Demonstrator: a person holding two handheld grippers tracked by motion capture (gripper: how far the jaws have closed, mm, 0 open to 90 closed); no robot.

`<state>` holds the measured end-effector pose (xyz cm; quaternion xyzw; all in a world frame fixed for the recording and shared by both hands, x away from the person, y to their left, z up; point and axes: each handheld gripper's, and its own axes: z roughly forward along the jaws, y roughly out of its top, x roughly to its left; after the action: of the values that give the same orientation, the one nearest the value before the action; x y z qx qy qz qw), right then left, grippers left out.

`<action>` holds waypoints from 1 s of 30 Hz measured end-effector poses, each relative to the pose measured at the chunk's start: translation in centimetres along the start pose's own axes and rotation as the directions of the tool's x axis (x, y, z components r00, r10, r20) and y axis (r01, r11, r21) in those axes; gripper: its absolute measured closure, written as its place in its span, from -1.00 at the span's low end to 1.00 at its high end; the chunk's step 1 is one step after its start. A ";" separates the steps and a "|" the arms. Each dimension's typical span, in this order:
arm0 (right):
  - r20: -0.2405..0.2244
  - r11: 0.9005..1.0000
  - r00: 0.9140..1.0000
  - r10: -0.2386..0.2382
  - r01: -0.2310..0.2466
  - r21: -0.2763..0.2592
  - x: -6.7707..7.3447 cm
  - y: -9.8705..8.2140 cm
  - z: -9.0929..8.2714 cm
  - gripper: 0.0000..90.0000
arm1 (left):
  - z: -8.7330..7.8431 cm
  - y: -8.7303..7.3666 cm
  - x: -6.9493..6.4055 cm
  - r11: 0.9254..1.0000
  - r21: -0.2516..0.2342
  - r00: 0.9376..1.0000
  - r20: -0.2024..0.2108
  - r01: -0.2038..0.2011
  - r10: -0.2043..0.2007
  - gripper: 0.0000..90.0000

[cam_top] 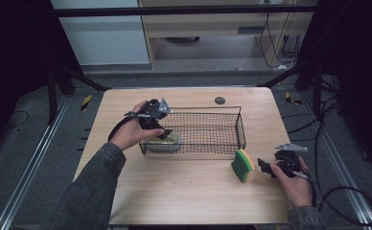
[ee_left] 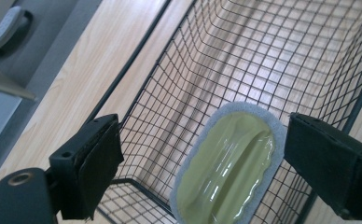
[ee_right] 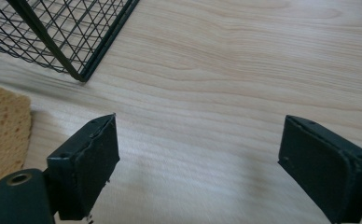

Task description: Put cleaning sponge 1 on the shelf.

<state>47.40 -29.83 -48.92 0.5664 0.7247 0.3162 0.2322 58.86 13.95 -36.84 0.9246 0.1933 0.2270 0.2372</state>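
Nearest the person, right gripper (cam_top: 265,167) sits low on the wooden table (cam_top: 184,191) at the right edge, held in the right hand (cam_top: 294,184). Jaws wide apart, nothing between them; the right gripper view has bare tabletop between the two black pads (ee_right: 88,163). Yellow-green sponge (cam_top: 243,165) stands on edge just left of that gripper, near but not gripped; its porous yellow face (ee_right: 2,140) lies at the left edge of the right gripper view, outside the jaws.

Further in, left hand (cam_top: 133,134) holds the left gripper (cam_top: 162,134) over the near-left corner of the black wire basket (cam_top: 222,110), pointing down into it. Jaws spread wide. In the left gripper view (ee_left: 198,158) a pale green scrubber pad with white rim (ee_left: 228,163) lies on the basket floor between the jaws, closer to the right-hand pad; cannot tell if that pad grazes its rim, the other pad is well apart from it. Not gripped. From the high view, scrubber (cam_top: 167,142) rests against the basket's left end wall.

Basket mesh (ee_left: 263,56) otherwise open; basket corner (ee_right: 76,70) near the sponge. Small dark round disc (cam_top: 219,100) on the table behind the basket.
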 end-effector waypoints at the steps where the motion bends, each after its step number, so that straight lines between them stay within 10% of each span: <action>1: 0.003 1.000 1.000 0.000 0.000 0.001 -0.1 0.0 -0.4 -0.71 | -0.3 -0.1 0.0 1.000 -0.007 1.000 -0.008 0.023 -0.023 -0.77; 11: -0.050 0.997 0.998 -0.034 0.038 0.068 2.0 1.2 -4.8 -0.60 | -3.1 -2.8 -0.5 0.975 -0.106 0.980 -0.026 0.196 -0.200 -0.82; 16: -0.070 0.994 0.996 -0.061 0.067 0.085 3.2 2.9 -7.0 -0.59 | -4.3 -5.9 -1.3 0.924 -0.201 0.944 0.026 0.326 -0.328 -0.83; 24: -0.112 0.982 0.986 -0.126 0.140 0.130 5.1 5.8 -8.4 -0.67 | -4.6 -11.4 -2.6 0.902 -0.191 0.918 -0.006 0.387 -0.396 -0.84; 26: -0.121 0.981 0.984 -0.130 0.146 0.131 5.6 6.4 -8.7 -0.66 | -4.4 -13.7 -2.5 0.891 -0.161 0.903 -0.005 0.424 -0.430 -0.83; 30: -0.116 0.978 0.983 -0.141 0.157 0.140 6.7 7.2 -9.2 -0.55 | -3.4 -16.8 -3.7 0.896 -0.095 0.895 -0.064 0.434 -0.441 -0.82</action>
<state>44.20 -23.96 -37.24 0.5088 0.7979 0.2724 0.1739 49.85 27.03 -44.22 0.8370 0.3969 0.2140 0.3099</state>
